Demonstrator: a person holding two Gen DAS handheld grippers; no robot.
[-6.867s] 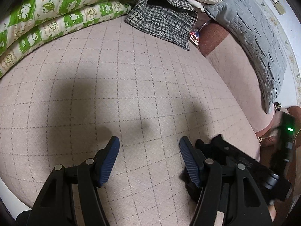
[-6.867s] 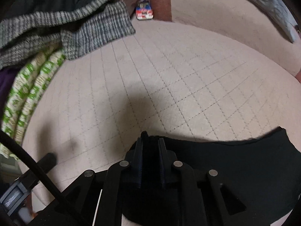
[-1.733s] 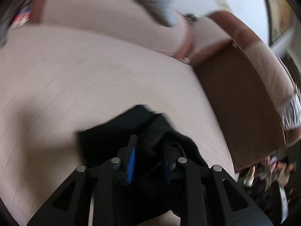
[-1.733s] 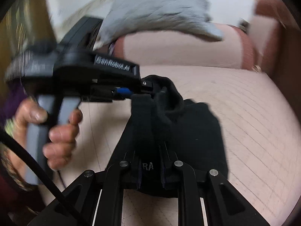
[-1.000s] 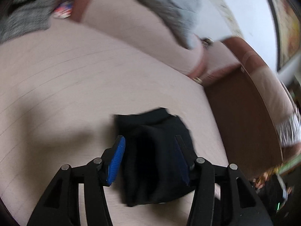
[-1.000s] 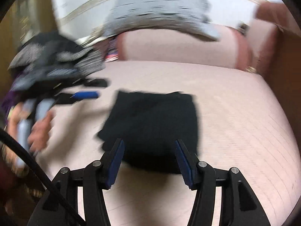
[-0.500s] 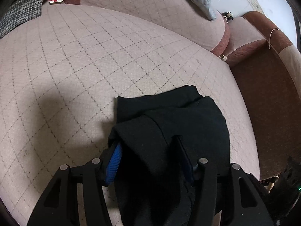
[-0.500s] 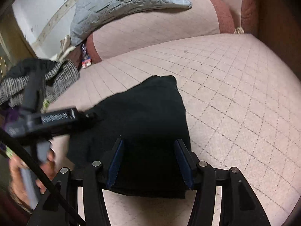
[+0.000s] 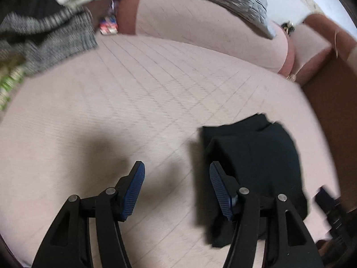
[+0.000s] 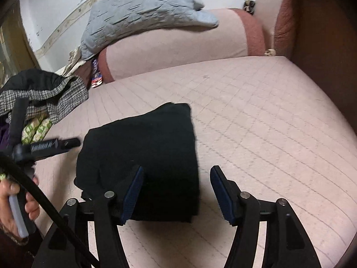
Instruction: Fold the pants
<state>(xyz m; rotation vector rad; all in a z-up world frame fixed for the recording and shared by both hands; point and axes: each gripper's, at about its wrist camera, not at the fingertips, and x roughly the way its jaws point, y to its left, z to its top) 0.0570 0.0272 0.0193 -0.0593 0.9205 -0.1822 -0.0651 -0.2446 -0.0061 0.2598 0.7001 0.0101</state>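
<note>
Lying folded into a flat square on the pink quilted sofa seat (image 10: 256, 116), black fabric pants (image 10: 142, 156), beside both sets of jaws and gripped by neither. Left gripper (image 9: 177, 172) opening, half spread over bare cushion, pants just right of its right finger. Right gripper (image 10: 176, 174) opening, pants under its left finger. White lettering on the left gripper's body: too blurred to read.

Left gripper (image 9: 177, 176) angled down, jaws opening, nothing between the pads. Right gripper (image 10: 176, 178) same: opening, empty. Left hand (image 10: 13, 210) wraps its handle.
</note>
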